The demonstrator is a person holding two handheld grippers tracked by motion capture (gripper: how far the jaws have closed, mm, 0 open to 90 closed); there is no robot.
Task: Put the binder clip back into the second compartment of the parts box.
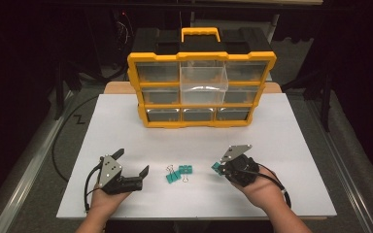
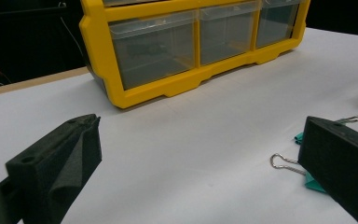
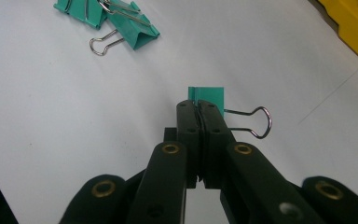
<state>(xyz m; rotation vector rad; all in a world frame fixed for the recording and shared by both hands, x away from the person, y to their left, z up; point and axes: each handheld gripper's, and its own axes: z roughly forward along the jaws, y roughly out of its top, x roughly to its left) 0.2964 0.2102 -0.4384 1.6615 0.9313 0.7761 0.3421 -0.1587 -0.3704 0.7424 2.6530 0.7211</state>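
Observation:
My right gripper (image 1: 219, 167) is shut on a teal binder clip (image 3: 209, 96), pinching one side of it a little above the white table. The clip's wire handle (image 3: 254, 122) sticks out to the right of the jaws. Two more teal binder clips (image 1: 177, 174) lie together on the table between my hands, seen top left in the right gripper view as clips (image 3: 121, 21). My left gripper (image 1: 133, 161) rests at the front left, open, with nothing between its jaws (image 2: 200, 154). One of the lying clips (image 2: 313, 181) peeks out from behind its right jaw.
A yellow organizer (image 1: 201, 90) with clear drawers stands upright at the back of the white tabletop (image 1: 281, 136). Its top middle drawer (image 1: 203, 80) is pulled forward. The organizer's lower row (image 2: 186, 79) faces my left gripper. Dark floor surrounds the table.

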